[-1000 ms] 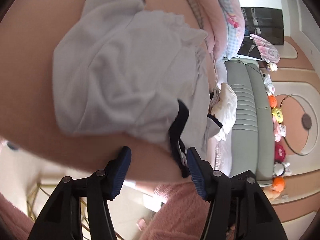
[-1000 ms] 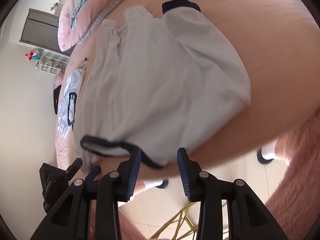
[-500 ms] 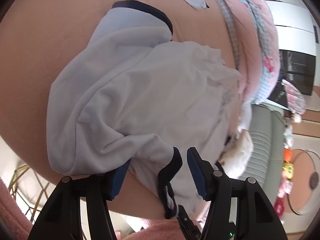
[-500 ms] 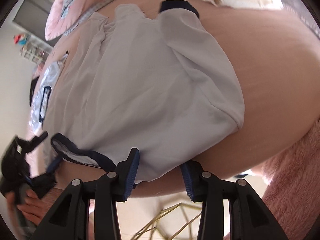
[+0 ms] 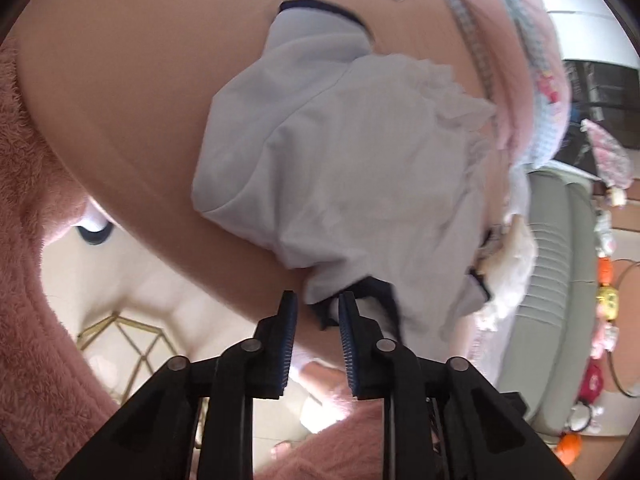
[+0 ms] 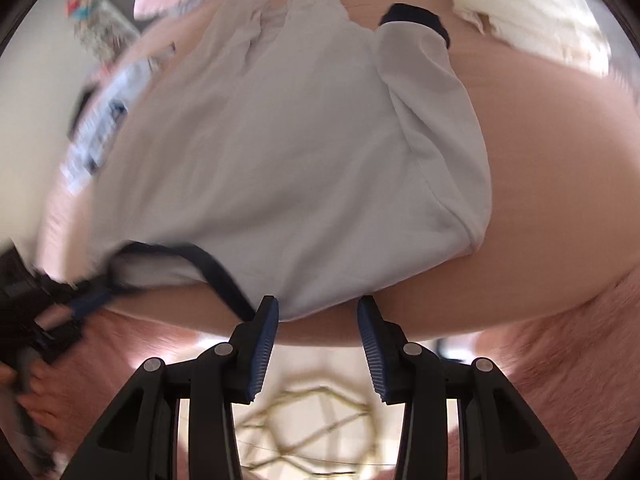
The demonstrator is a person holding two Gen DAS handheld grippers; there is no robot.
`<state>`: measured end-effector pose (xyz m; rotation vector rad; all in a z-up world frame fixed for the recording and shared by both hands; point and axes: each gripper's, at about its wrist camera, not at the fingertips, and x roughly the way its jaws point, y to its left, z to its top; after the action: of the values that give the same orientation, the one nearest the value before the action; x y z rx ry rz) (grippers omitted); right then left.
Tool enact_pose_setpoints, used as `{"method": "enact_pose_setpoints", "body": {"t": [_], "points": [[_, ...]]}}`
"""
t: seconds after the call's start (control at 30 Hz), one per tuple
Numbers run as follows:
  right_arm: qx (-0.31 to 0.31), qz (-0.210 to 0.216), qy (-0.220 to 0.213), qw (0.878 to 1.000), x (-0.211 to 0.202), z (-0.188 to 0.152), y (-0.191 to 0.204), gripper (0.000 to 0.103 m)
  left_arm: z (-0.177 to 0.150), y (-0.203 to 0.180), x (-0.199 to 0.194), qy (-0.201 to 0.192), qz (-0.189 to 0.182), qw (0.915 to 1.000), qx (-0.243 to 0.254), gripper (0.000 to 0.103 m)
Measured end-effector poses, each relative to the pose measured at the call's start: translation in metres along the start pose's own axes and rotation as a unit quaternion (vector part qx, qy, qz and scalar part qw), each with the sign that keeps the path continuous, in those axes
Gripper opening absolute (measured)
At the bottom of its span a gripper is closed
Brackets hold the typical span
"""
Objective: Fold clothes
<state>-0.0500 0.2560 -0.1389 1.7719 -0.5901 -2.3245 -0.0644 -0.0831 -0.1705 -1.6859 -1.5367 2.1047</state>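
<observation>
We are at an early stage of the folding. The white shirt [image 6: 304,152] with dark navy trim lies on the peach-coloured table [image 6: 560,184], rather crumpled, near the front edge. One sleeve with a navy cuff [image 6: 416,20] is already laid over the body, but the shirt is not yet a neat rectangle, so most of the folds are, in our judgement, still to do.

Our left tool [image 5: 316,312] has its jaws drawn close and seems to pinch the navy collar band [image 5: 372,292] at the near edge, though the blur makes this not fully sure. Our right tool [image 6: 318,312] has its jaws spread wide, with the white hem just between the tips and not yet gripped.

On the table there is also another white garment [image 6: 532,8] at the far side and a pink checked cloth [image 5: 516,52]. Around it we see a grey sofa [image 5: 560,280], small toys [image 5: 604,300] on the floor, a gold wire frame [image 5: 132,344] below, and our pink fluffy sleeve [image 5: 36,320].
</observation>
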Motion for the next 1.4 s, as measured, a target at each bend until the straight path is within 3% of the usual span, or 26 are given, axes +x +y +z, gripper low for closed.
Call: {"method": "enact_pose_setpoints", "body": {"t": [0.07, 0.13, 0.23, 0.3, 0.37, 0.43, 0.53, 0.67, 0.87, 1.13, 1.23, 1.3, 1.33, 1.37, 1.4], "points": [[0.057, 0.036, -0.014, 0.998, -0.001, 0.004, -0.015, 0.041, 0.006, 0.0, -0.003, -0.013, -0.023, 0.9996, -0.005, 0.03], [0.107, 0.054, -0.016, 0.993, 0.006, 0.008, -0.029, 0.041, 0.013, 0.002, 0.008, -0.004, -0.02, 0.9997, -0.016, 0.038], [0.137, 0.066, -0.021, 0.988, 0.016, 0.011, -0.037, 0.041, 0.015, 0.009, 0.029, 0.025, -0.02, 0.9989, -0.035, 0.038], [0.126, 0.068, -0.025, 0.989, 0.014, 0.006, -0.035, 0.041, 0.008, 0.012, 0.032, 0.021, -0.03, 0.999, -0.024, 0.036], [0.105, 0.082, -0.009, 0.991, 0.015, 0.003, -0.034, 0.042, 0.003, 0.011, 0.033, 0.023, -0.047, 0.9986, -0.004, 0.009], [0.105, 0.12, 0.005, 0.987, 0.016, -0.001, -0.034, 0.042, -0.001, 0.012, 0.035, 0.037, -0.07, 0.9968, 0.006, 0.009], [0.131, 0.19, 0.05, 0.972, 0.034, 0.0, -0.031, 0.042, -0.004, 0.012, 0.03, 0.053, -0.103, 0.9933, 0.007, 0.009], [0.137, 0.181, 0.035, 0.973, 0.036, -0.006, -0.02, 0.042, -0.003, 0.008, 0.02, 0.043, -0.109, 0.9929, 0.025, 0.009], [0.187, 0.204, -0.031, 0.96, 0.016, 0.003, -0.035, 0.042, -0.002, 0.0, 0.005, 0.024, -0.114, 0.9918, 0.053, 0.009], [0.185, 0.188, 0.002, 0.964, 0.026, -0.006, -0.04, 0.041, -0.002, -0.002, -0.004, 0.015, -0.113, 0.9909, 0.071, 0.01], [0.174, 0.173, 0.006, 0.969, 0.028, -0.008, -0.04, 0.041, -0.004, 0.002, 0.003, 0.025, -0.108, 0.9919, 0.062, 0.018], [0.167, 0.164, -0.003, 0.972, 0.03, -0.003, -0.036, 0.041, -0.005, 0.005, 0.007, 0.031, -0.104, 0.9925, 0.057, 0.034], [0.165, 0.165, -0.008, 0.972, 0.03, -0.001, -0.038, 0.041, -0.006, 0.007, 0.009, 0.034, -0.102, 0.9927, 0.054, 0.048], [0.162, 0.166, -0.014, 0.973, 0.03, 0.0, -0.04, 0.041, -0.006, 0.009, 0.011, 0.037, -0.1, 0.993, 0.051, 0.055], [0.163, 0.17, -0.023, 0.972, 0.029, 0.002, -0.043, 0.041, -0.007, 0.01, 0.014, 0.04, -0.098, 0.9932, 0.048, 0.055]]}}
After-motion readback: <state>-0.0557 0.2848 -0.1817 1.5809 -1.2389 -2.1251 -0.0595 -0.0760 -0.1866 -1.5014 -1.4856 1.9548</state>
